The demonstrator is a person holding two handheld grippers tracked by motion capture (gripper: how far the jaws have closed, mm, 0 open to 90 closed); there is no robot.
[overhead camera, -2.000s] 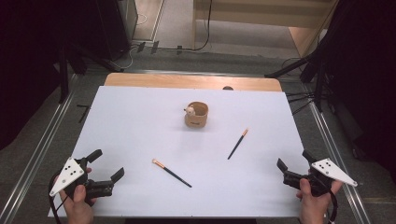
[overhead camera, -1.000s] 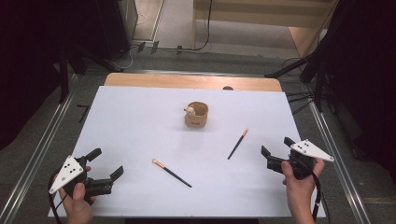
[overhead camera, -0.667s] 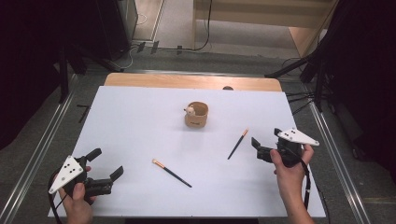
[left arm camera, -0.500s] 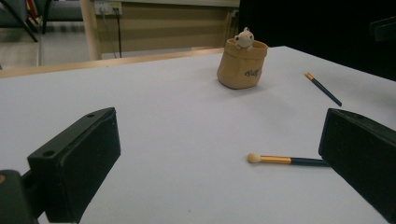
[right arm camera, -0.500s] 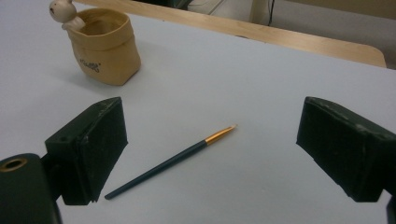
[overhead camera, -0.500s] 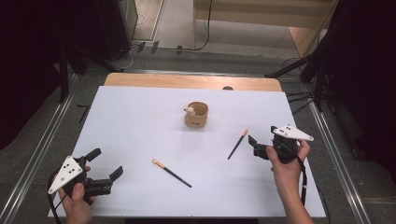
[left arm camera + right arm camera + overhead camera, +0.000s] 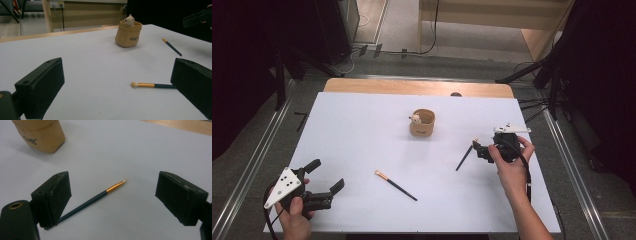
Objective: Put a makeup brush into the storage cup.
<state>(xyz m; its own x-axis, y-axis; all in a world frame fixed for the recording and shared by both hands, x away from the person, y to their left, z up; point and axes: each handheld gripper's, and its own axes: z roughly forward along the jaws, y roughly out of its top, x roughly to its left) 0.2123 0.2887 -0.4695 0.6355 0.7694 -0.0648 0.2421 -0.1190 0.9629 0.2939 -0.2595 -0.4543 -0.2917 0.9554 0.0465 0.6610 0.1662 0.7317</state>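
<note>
The right claw [image 7: 479, 150] hovers with jaws wide but just narrowing, a thin makeup brush [image 7: 100, 195] lying untouched between them. The left claw [image 7: 319, 182] rests open.

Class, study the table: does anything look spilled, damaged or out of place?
Nothing is spilled or broken. Two makeup brushes lie loose on the white table at different angles, one near the middle, one by the right gripper, outside the upright tan holder.

Two brushes [image 7: 464, 157] [image 7: 395, 185] (one pouch [image 7: 422, 123])
</note>
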